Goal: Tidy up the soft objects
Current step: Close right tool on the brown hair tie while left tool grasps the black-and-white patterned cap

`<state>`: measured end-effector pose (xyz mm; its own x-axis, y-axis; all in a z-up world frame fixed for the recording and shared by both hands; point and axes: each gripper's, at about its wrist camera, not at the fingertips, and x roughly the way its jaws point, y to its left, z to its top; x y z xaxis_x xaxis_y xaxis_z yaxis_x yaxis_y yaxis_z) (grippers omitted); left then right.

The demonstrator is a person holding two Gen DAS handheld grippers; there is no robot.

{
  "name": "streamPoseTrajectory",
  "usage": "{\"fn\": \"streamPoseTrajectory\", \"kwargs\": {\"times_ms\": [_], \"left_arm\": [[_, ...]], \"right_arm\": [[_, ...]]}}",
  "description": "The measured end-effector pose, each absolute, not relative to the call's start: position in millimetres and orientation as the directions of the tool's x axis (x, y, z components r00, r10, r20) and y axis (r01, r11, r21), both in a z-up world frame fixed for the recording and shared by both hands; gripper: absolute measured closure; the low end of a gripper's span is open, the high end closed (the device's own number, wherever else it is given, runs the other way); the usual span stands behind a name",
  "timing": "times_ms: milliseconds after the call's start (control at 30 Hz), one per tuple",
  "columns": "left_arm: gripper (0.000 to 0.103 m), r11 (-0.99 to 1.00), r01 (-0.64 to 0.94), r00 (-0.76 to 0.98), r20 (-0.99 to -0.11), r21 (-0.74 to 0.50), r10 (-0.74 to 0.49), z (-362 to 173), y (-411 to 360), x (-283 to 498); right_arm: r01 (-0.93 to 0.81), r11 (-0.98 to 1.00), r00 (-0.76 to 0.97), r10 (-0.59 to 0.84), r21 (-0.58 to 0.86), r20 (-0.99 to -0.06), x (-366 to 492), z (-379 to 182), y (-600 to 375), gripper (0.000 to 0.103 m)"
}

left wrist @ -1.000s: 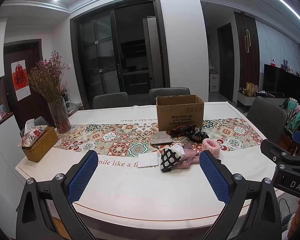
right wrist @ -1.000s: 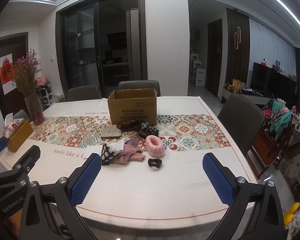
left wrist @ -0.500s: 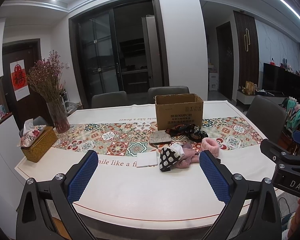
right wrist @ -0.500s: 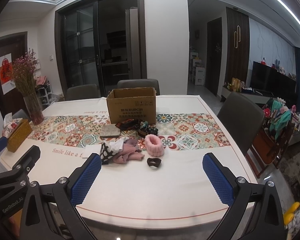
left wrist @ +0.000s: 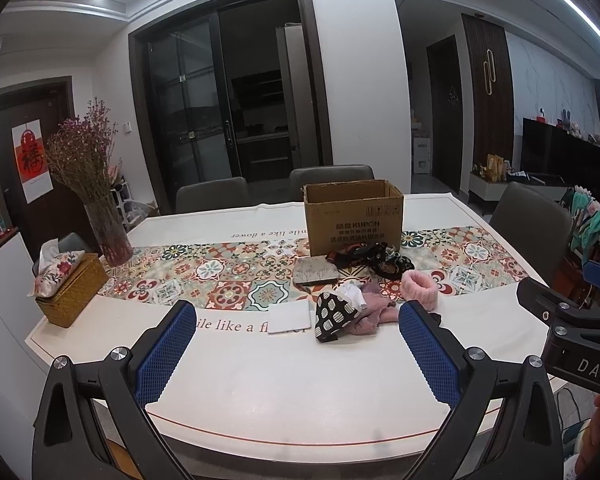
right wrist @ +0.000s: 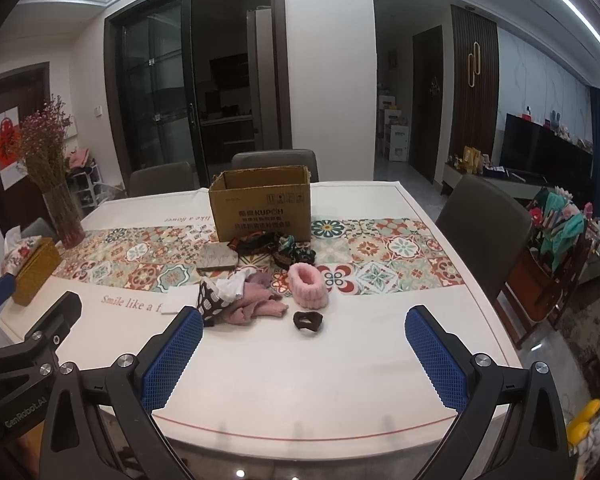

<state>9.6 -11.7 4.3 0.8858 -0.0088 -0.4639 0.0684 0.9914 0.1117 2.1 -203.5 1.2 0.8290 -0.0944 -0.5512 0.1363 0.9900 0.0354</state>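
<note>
A heap of soft items lies mid-table in front of an open cardboard box (left wrist: 353, 215) (right wrist: 262, 207): a fluffy pink band (right wrist: 307, 285) (left wrist: 419, 284), a pink cloth (right wrist: 256, 305) (left wrist: 374, 316), a black-and-white spotted pouch (left wrist: 333, 315) (right wrist: 209, 300), dark patterned scarves (right wrist: 278, 246) (left wrist: 374, 258), a small dark scrunchie (right wrist: 307, 321), a white folded cloth (left wrist: 289, 317) and a grey flat pad (left wrist: 315, 270). My left gripper (left wrist: 298, 350) and right gripper (right wrist: 304, 354) are both open and empty, hovering over the near table edge, short of the heap.
A vase of dried flowers (left wrist: 100, 208) and a wicker tissue box (left wrist: 66, 284) stand at the table's left. Chairs stand behind the table and at its right (right wrist: 482, 224). A rack of clothes (right wrist: 560, 232) is at the far right.
Both views have shifted slightly; the grippers drifted a little toward the table. Both stay open and empty.
</note>
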Motion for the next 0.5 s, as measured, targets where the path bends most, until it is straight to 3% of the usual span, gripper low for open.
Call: {"fn": "streamPoseTrajectory", "kwargs": {"times_ms": [500], "left_arm": [[0.000, 0.976, 0.176, 0.841, -0.535, 0.131, -0.080, -20, -21, 77]], "right_arm": [[0.192, 0.981, 0.767, -0.125, 0.040, -0.630, 56, -27, -204, 0.001]]}}
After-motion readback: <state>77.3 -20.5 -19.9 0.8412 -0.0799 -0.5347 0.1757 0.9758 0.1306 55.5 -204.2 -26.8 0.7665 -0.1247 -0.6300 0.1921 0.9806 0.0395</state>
